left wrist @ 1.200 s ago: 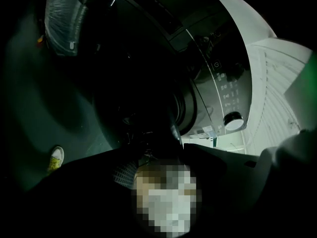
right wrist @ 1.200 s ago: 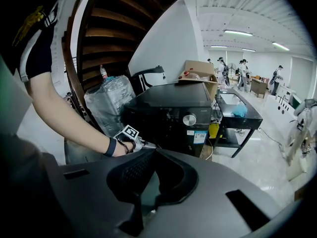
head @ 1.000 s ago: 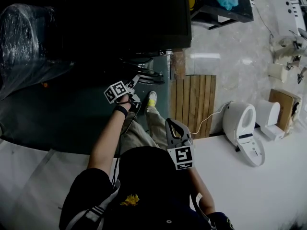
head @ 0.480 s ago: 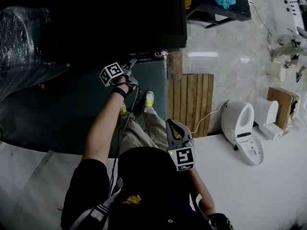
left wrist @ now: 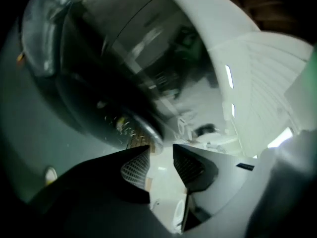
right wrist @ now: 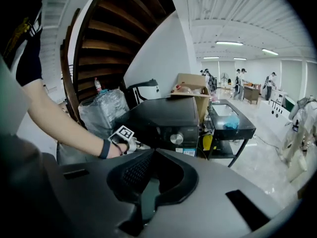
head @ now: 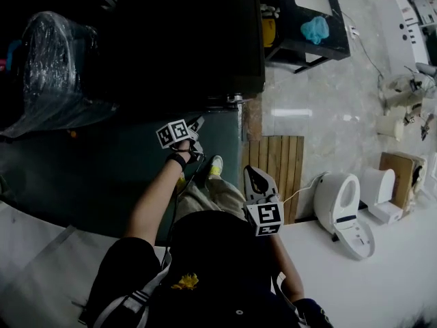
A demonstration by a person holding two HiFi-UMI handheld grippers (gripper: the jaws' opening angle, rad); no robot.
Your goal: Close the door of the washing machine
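Right gripper (right wrist: 153, 151) fingers together, washing machine (right wrist: 163, 115) beyond

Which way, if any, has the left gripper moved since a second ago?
Yes. Against the wooden slatted mat, the left gripper has moved up the picture, towards the black washing machine. Its jaws have just been closing, empty.

No word, brand or number can be read anywhere. The left marker cube (head: 173, 133) and the right marker cube (head: 265, 219) carry only black-and-white square patterns, no letters. On the front of the washing machine (right wrist: 163, 115), just under its round knob (right wrist: 177, 139), there is a small blue-and-white sticker (right wrist: 189, 152), but its print is too small to read
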